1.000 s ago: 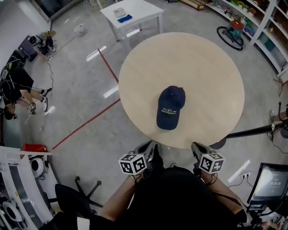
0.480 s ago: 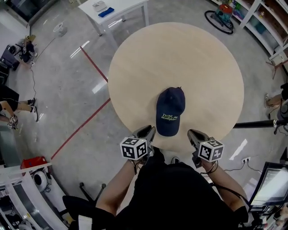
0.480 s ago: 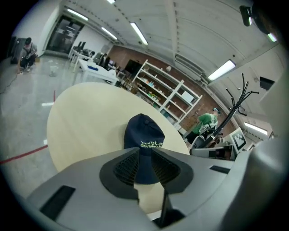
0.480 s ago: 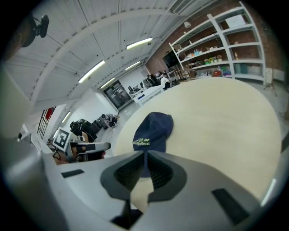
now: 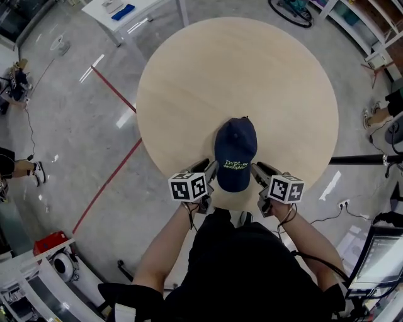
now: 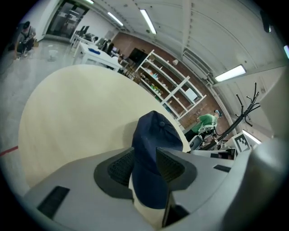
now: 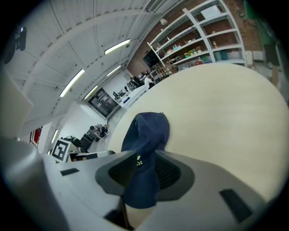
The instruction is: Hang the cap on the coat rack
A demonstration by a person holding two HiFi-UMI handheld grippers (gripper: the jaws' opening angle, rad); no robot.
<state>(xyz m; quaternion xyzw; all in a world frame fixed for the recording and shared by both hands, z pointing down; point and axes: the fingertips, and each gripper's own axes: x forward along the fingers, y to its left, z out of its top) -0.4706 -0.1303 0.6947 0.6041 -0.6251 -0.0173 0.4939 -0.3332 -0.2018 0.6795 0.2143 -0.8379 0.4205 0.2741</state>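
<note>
Round wood table (image 5: 189, 82), grey floor (image 5: 75, 157); cap (image 5: 235, 148) at table's near edge. L gripper (image 5: 211, 167), R gripper (image 5: 255, 167): jaws just opened, brim between, ungripped.

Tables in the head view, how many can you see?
2. A round light wooden table fills the middle, with the navy baseball cap near its close edge; a small white rectangular table sits at the top left. More may lie outside the frame.

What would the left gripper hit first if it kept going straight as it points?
The brim of the navy cap, which shows in the gap between the left gripper's fingers; these have just been opening. Whether they touch it is unclear.
</note>
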